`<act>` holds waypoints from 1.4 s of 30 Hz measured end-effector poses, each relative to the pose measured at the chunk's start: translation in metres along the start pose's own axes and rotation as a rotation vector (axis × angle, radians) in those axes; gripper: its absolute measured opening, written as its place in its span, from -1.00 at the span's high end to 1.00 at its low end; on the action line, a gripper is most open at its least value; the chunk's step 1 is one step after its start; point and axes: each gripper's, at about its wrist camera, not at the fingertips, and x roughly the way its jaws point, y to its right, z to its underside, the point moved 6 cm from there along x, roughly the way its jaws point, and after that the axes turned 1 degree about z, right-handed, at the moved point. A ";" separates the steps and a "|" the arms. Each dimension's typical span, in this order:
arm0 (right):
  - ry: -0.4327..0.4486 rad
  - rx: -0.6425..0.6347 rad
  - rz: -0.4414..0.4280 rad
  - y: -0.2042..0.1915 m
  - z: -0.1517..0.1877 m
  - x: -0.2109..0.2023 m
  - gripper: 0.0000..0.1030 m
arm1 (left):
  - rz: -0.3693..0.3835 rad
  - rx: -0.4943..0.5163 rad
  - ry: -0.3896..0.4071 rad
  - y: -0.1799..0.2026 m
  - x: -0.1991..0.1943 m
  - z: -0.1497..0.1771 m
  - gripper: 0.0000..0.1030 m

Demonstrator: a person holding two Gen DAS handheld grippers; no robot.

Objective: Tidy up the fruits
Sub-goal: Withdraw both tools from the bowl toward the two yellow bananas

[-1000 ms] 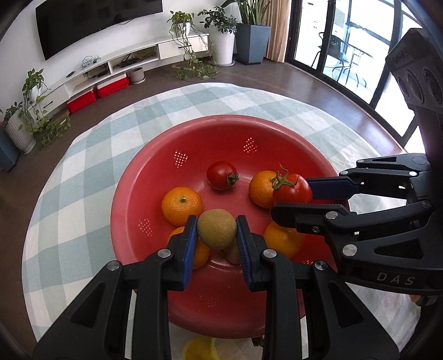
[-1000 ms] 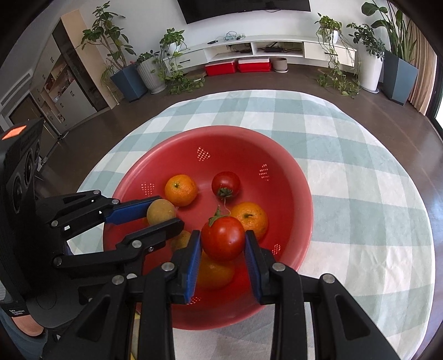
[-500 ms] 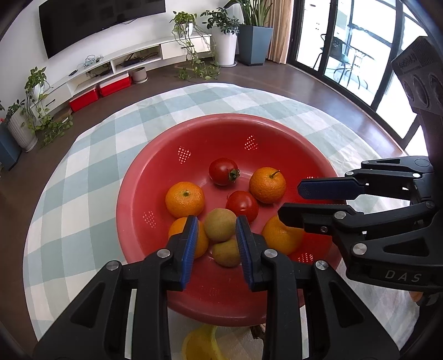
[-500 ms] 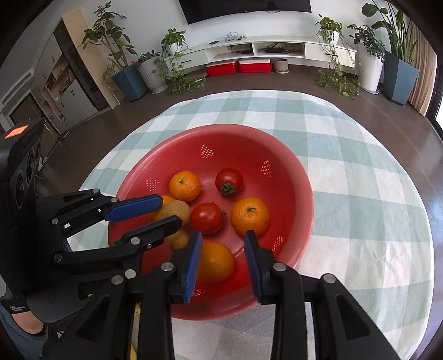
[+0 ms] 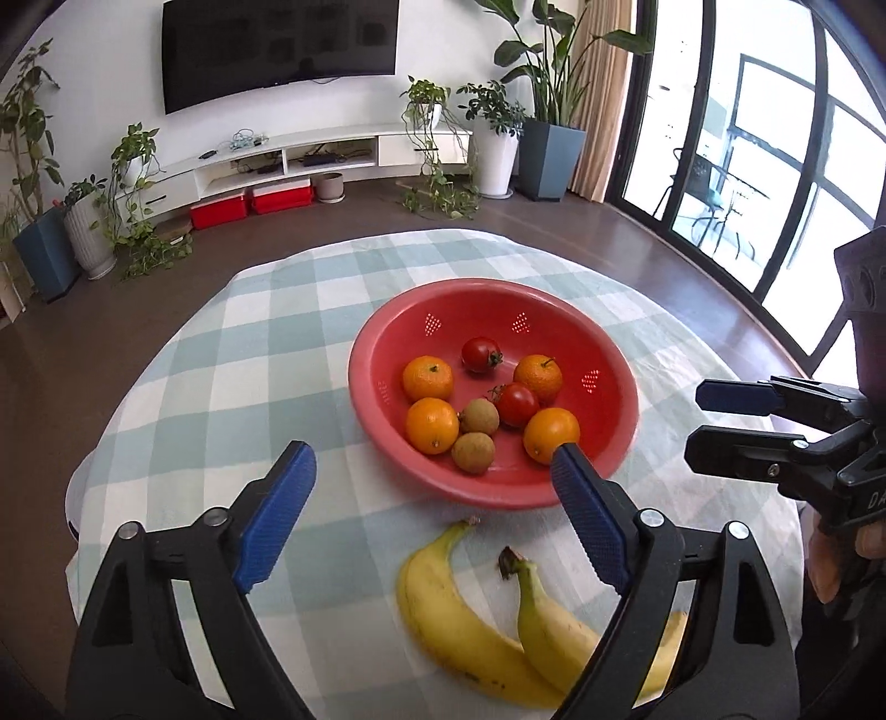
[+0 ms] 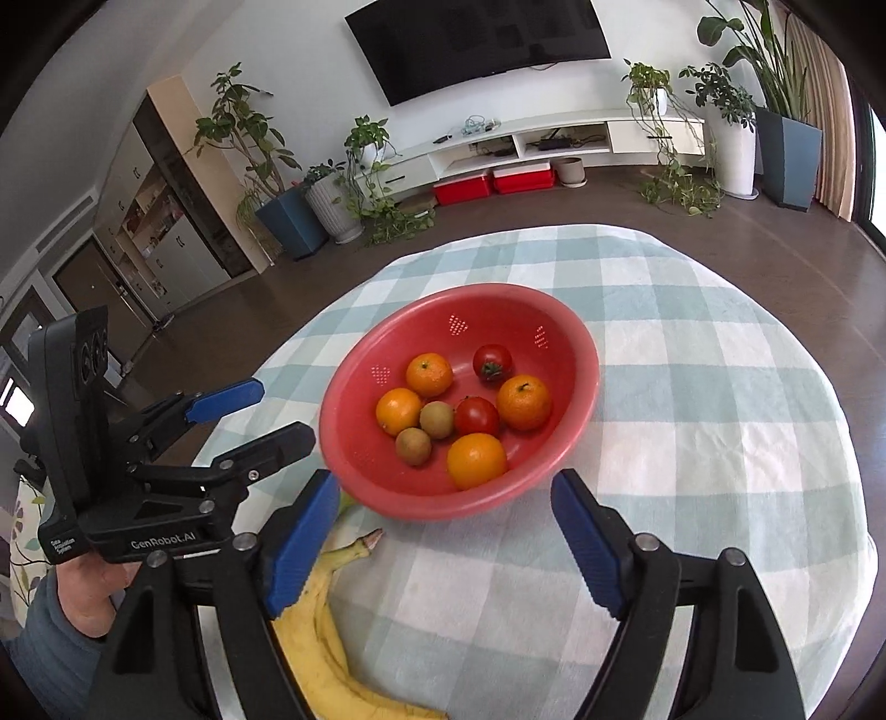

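— What's left to sort?

— The bananas [image 5: 487,615] lie on the tablecloth [image 5: 232,387] by its near edge, just outside the red bowl [image 5: 614,354]. My left gripper [image 5: 432,515] and right gripper [image 6: 443,531] are opening, nothing between the pads.

— How will you take them?

— Low, across the middle, gently.

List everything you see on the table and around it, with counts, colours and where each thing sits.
bowl: one, red, mid-table
oranges: four, orange, in the bowl
tomatoes: two, red, in the bowl
kiwis: two, brown, bowl centre, touching
bananas: at least two, yellow, on the cloth just outside the bowl's near rim
tablecloth: one, green-white check, covering the table
TV: one, black, on the far wall
potted plants: several, green, along the wall
left gripper: black, blue pads, jaws opening, nothing between them
right gripper: same, jaws opening, empty
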 end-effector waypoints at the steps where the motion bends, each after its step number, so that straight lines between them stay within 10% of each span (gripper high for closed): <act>1: 0.005 -0.008 -0.008 -0.004 0.006 -0.006 -0.63 | -0.001 -0.012 0.005 -0.001 -0.008 0.008 -0.72; 18: -0.074 -0.184 0.014 -0.064 0.099 -0.015 -0.65 | 0.002 -0.233 -0.071 0.016 -0.076 0.167 -0.94; 42: -0.227 -0.298 0.120 -0.072 0.098 0.046 -0.40 | -0.020 -0.262 -0.090 0.014 -0.082 0.170 -0.95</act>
